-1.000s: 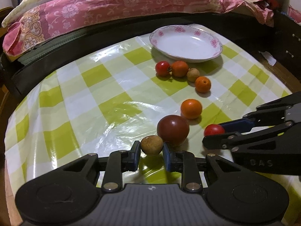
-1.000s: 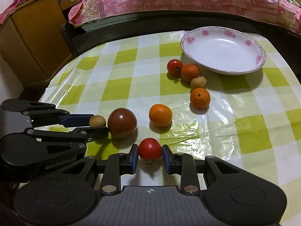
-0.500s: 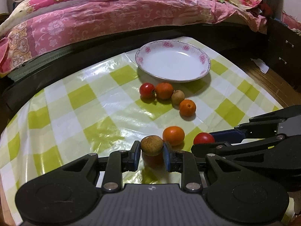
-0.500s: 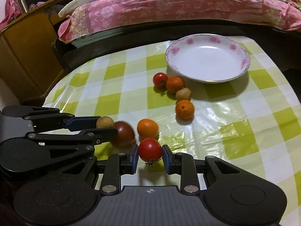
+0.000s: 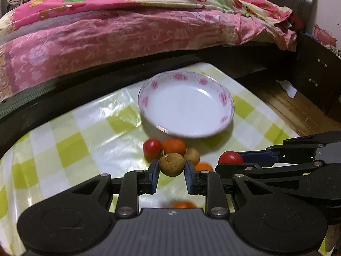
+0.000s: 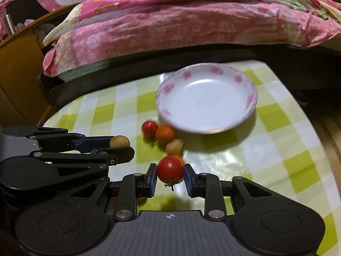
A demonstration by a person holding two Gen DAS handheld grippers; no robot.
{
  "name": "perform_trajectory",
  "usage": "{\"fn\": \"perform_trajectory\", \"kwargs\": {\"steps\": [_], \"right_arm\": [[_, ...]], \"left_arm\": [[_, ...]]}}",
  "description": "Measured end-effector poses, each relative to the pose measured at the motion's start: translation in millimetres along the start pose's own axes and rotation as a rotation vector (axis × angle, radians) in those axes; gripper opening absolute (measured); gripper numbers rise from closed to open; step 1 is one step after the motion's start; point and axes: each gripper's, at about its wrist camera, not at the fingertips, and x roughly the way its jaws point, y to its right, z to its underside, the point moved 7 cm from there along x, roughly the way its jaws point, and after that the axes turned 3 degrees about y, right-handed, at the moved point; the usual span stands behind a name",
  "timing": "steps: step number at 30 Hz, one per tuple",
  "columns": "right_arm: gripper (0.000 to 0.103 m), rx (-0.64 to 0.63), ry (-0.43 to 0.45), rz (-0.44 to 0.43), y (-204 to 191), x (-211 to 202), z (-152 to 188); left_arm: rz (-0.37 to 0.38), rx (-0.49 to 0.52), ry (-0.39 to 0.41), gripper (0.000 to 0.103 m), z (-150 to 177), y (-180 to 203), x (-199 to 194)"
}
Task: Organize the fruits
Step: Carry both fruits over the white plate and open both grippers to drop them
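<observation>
My left gripper [image 5: 171, 168] is shut on a small brown round fruit [image 5: 171, 164], held above the table. My right gripper [image 6: 170, 173] is shut on a red tomato [image 6: 170, 169], also lifted. Each gripper shows in the other's view: the right gripper [image 5: 231, 160] with its tomato [image 5: 230, 157] at the right edge, the left gripper [image 6: 120, 144] with the brown fruit [image 6: 119, 141] at the left. A white plate [image 5: 226, 119] with pink flowers lies empty just beyond. In front of it lie a red tomato [image 5: 152, 146], an orange fruit [image 5: 174, 146] and a brown fruit [image 5: 192, 154].
The table carries a green and white checked cloth [image 5: 70, 147]. A bed with a pink floral quilt [image 5: 119, 34] runs along its far side. A wooden cabinet [image 6: 19, 70] stands at the left, a dark drawer unit [image 5: 317, 72] at the right. More orange fruits [image 5: 204, 167] lie beneath the grippers.
Both grippers have risen and moved forward toward the plate, each still holding its fruit. The dark red fruit and one orange fruit have slid out of sight beneath them.
</observation>
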Motion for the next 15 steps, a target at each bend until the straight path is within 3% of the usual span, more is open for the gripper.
{"fn": "perform_trajectory", "kwargs": {"steps": [15], "right_arm": [[0.023,-0.041,0.035,0.076,41,43,-44]], "left_arm": [[-0.013,0.024,-0.015,0.033,-41,0,61]]}}
